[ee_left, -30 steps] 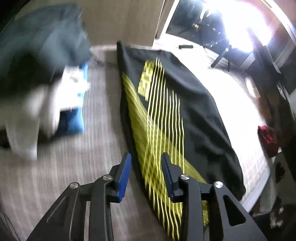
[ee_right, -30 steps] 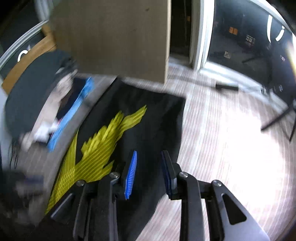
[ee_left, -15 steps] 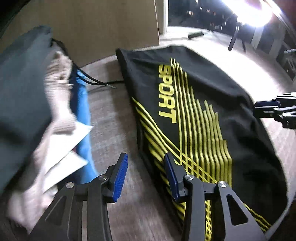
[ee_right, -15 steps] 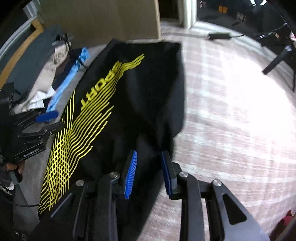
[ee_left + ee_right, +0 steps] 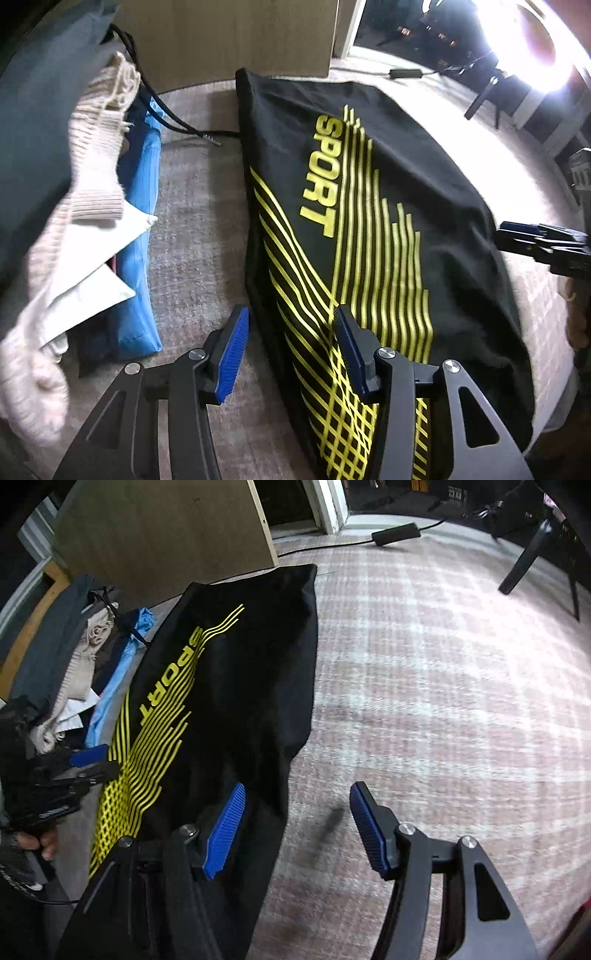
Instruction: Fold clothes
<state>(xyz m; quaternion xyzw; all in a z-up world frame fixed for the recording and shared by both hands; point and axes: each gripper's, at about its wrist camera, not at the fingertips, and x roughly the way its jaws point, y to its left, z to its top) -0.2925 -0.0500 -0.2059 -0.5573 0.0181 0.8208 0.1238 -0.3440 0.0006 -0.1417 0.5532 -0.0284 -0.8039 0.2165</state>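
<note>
The black shirt with yellow SPORT print (image 5: 369, 206) lies flat on the carpeted floor (image 5: 443, 686). The left tool (image 5: 288, 350) and right tool (image 5: 295, 819), both spread and empty, straddle its edges at 6 o'clock. A shallow pinch could catch one layer only, skewing the fold.

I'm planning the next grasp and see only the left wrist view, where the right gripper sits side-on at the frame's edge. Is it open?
Observer: Yes, the right gripper is wide open, with nothing held.
Operator: Where is it relative to the shirt?
Observer: It straddles the shirt's right edge: one finger is above cloth, the other above carpet.
</note>
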